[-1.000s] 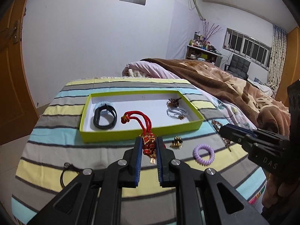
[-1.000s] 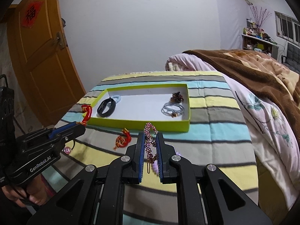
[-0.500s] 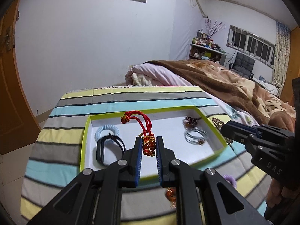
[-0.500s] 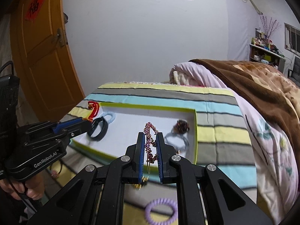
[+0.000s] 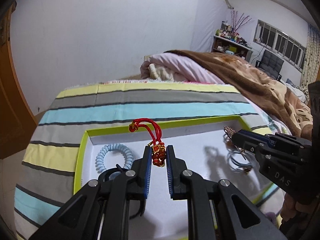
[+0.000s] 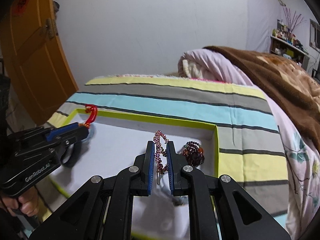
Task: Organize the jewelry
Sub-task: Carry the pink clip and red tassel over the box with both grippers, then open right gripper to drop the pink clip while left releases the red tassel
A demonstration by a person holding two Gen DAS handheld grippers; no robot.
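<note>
Both grippers have come forward from the near edge of the striped bedspread [image 5: 140,100] and now hang over the white floor of the green-rimmed tray [image 5: 80,154], so both pieces look ready to be let go into it. The left gripper [image 5: 158,157] is closed on the red beaded charm [image 5: 158,156], its knotted red cord [image 5: 148,126] looping up toward the tray's far rim. The right gripper [image 6: 161,154] is clamped on the pink rhinestone hair clip [image 6: 160,150], over the tray's right end, just left of the dark beaded hair tie [image 6: 193,155] by the far right corner. A second ago both tools were short of the tray, over the spread where a purple coil tie and a small gold piece lay; half a second ago they were crossing its near rim. The light-blue coil hair tie [image 5: 114,156] at the tray's left end, the black band [image 5: 112,175] beside it and the silver bangles [image 5: 238,160] at the right lie as they did. Neither piece rests on the tray floor yet; opening the fingers should finish this placing.
</note>
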